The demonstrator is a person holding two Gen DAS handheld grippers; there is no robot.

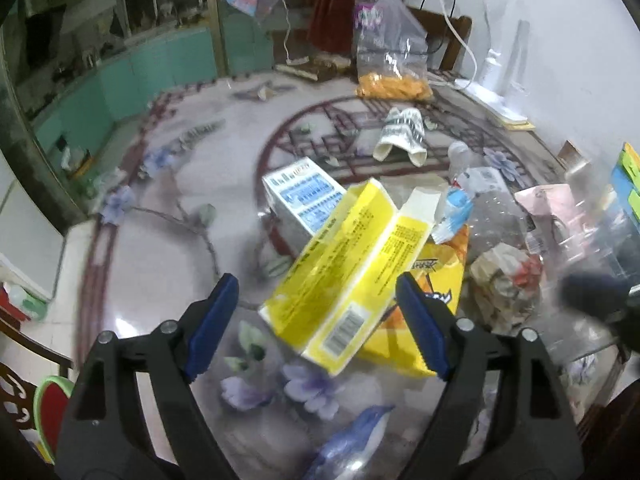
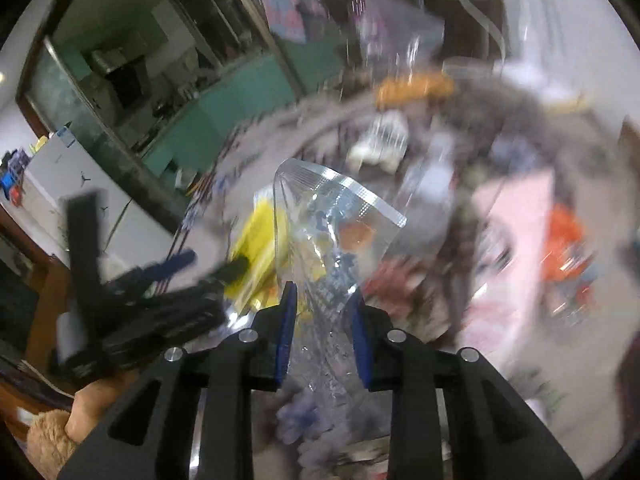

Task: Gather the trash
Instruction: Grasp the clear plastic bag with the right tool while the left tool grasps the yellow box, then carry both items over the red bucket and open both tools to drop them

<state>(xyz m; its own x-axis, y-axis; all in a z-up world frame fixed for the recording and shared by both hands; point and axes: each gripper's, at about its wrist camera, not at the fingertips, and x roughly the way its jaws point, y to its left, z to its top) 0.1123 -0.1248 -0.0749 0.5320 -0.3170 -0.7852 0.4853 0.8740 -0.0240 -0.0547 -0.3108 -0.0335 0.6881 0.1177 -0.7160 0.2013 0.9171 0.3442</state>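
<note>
On the flowered glass table (image 1: pixel 160 248) a yellow carton (image 1: pixel 344 276) lies tilted over a white and blue box (image 1: pixel 300 204) and an orange snack packet (image 1: pixel 440 280). My left gripper (image 1: pixel 316 312) is open, its blue pads either side of the carton's near end, the left pad clearly apart from it. Crumpled paper (image 1: pixel 504 280) and a crushed clear bottle (image 1: pixel 480 200) lie to the right. In the blurred right wrist view my right gripper (image 2: pixel 322 308) is shut on a clear plastic bag (image 2: pixel 332 216) that stands up from its pads. The left gripper (image 2: pixel 160 288) shows at the left, by the yellow carton (image 2: pixel 260 240).
At the table's far side stand a clear bag of orange snacks (image 1: pixel 394 76) and a plastic bottle (image 1: pixel 370 4). A striped cloth (image 1: pixel 402 136) lies mid-table. A white power strip (image 1: pixel 496 96) and a pink packet (image 1: pixel 548 204) are at the right. A wooden chair (image 1: pixel 24 360) is at the lower left.
</note>
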